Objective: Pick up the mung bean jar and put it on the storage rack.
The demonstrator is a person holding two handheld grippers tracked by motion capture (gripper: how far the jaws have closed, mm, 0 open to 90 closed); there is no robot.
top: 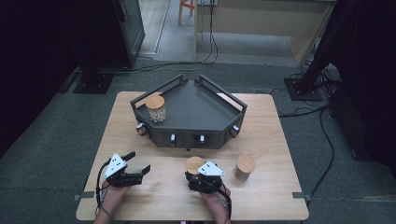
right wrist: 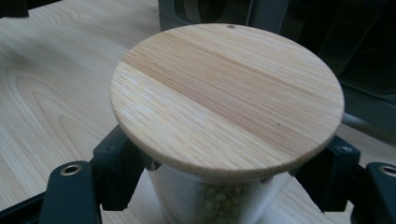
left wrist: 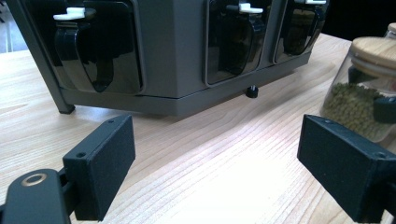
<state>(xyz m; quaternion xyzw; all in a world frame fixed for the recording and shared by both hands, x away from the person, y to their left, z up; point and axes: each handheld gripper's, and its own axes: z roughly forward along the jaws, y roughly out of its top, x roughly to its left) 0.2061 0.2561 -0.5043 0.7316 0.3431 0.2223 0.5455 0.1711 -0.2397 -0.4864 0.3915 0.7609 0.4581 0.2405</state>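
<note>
My right gripper [top: 196, 171] is shut on a glass jar of green beans [right wrist: 219, 200], its jaws clamping the glass just under the round wooden lid [right wrist: 227, 93]. The same jar [top: 194, 163] sits near the table's front middle. It also appears at the right edge of the left gripper view as the jar [left wrist: 359, 100]. My left gripper [top: 139, 161] is at the front left, open, with only bare tabletop between its pads [left wrist: 100, 165]. Its jaws point toward a dark grey dispenser rack [top: 187, 135].
A second wooden-lidded jar [top: 155, 108] with pale contents stands on the rack's top tray at its left. A third lidded jar [top: 244, 167] stands on the wooden table [top: 261, 200] right of my right gripper. The rack's front carries several dispenser levers [left wrist: 70, 14].
</note>
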